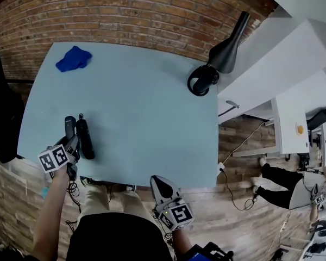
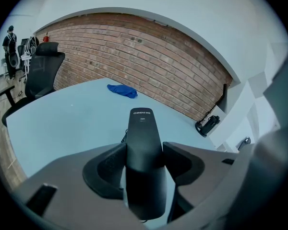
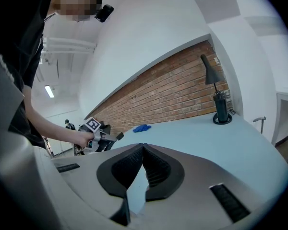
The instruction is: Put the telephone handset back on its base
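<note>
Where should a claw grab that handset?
Across its slim middle, pads on the two long sides, coming in along its length from the near end. The handset is long and narrow, so its width fits the jaws; the left claw grips it so.

Office, brick wall (image 1: 125, 10), desk lamp (image 1: 224, 52), swivel chair (image 2: 41, 73)

Seated at the table's (image 1: 141, 118) near edge, the person wears a black top and tan trousers. Left gripper (image 1: 77, 132) and right gripper (image 1: 162, 188): grey shells, black ribbed pads, black-and-white marker cubes.
</note>
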The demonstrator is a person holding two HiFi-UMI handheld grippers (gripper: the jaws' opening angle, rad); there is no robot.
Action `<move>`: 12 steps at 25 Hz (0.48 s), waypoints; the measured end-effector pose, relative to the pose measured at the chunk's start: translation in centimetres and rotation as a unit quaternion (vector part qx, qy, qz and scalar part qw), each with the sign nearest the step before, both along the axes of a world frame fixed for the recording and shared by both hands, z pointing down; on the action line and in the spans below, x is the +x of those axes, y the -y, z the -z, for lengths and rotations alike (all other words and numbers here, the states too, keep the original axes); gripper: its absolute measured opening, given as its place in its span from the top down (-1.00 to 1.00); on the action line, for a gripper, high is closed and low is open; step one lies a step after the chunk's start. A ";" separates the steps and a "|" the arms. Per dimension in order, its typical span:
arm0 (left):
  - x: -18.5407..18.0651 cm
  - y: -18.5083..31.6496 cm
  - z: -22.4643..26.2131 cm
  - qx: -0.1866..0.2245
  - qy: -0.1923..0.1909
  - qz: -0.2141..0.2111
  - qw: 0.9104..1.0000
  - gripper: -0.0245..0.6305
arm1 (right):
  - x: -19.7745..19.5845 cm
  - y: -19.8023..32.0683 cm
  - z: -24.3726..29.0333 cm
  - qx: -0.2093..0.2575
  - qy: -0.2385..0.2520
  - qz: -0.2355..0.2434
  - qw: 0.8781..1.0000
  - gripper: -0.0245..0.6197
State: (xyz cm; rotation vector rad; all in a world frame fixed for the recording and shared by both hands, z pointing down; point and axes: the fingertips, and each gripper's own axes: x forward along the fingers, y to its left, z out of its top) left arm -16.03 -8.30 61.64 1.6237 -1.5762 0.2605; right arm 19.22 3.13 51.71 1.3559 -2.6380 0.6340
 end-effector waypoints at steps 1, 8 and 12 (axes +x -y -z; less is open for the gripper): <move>0.3 0.4 -0.3 -0.003 -0.002 0.002 1.000 0.11 | 0.3 -0.1 -0.2 -0.001 0.002 -0.005 1.000 0.87; 1.7 1.1 -3.0 -0.042 0.024 0.013 0.999 0.11 | 2.4 -1.0 -1.4 -0.029 -0.031 -0.014 0.999 0.87; 1.8 1.5 -4.2 -0.053 0.027 0.025 0.998 0.11 | 2.7 -0.9 -1.5 -0.026 -0.027 -0.015 0.999 0.87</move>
